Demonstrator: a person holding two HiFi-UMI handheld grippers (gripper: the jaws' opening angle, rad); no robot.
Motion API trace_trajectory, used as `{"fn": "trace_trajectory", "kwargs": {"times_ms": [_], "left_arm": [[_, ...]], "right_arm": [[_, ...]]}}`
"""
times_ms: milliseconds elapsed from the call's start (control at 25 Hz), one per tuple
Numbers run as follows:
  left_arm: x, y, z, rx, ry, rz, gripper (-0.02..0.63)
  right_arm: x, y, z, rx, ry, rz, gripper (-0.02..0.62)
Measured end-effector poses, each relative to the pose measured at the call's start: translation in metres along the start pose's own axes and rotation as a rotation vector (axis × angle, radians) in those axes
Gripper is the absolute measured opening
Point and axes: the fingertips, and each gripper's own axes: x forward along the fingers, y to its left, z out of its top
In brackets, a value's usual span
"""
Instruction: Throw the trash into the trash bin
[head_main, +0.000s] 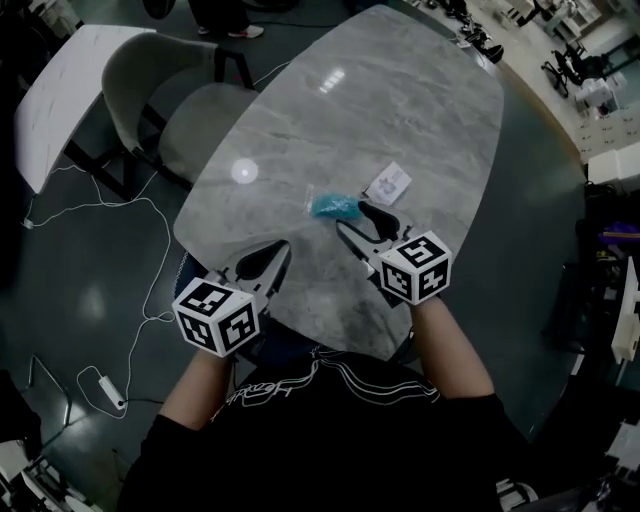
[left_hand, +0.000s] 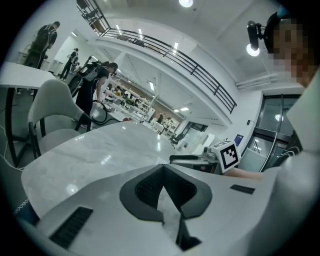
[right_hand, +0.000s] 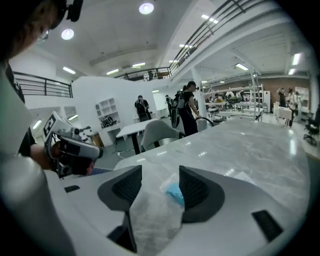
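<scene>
Left gripper (head_main: 282, 248) is sitting clenched and empty over the near edge of the worktop (head_main: 400, 100). Right gripper (head_main: 352, 215) is standing released, jaws wide. Blue trash (head_main: 333, 207) in a clear wrapper is lying on the worktop just ahead of its tips, in line with the gap, not pinched. White packet (head_main: 388, 183) is lying just beyond, to the right. Chair (head_main: 150, 90) is standing far off, left of the left gripper.
</scene>
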Motion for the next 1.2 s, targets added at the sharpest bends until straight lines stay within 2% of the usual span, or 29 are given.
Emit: {"fn": "trace_trajectory", "kwargs": {"times_ms": [400, 680, 840, 1080, 1200], "left_arm": [[0.004, 0.033, -0.016, -0.076, 0.025, 0.033, 0.005], [0.013, 0.044, -0.029, -0.103, 0.058, 0.041, 0.005], [0.017, 0.044, -0.031, -0.102, 0.065, 0.039, 0.005], [0.022, 0.046, -0.036, -0.112, 0.072, 0.042, 0.005], [0.023, 0.047, -0.036, -0.121, 0.067, 0.048, 0.005]], "right_arm": [[0.056, -0.051, -0.055, -0.072, 0.186, -0.152, 0.27], [0.082, -0.075, -0.089, -0.022, 0.266, -0.206, 0.27], [0.088, -0.081, -0.097, 0.016, 0.277, -0.224, 0.267], [0.092, -0.085, -0.102, -0.004, 0.312, -0.247, 0.222], [0.092, -0.087, -0.1, -0.023, 0.311, -0.268, 0.16]]}}
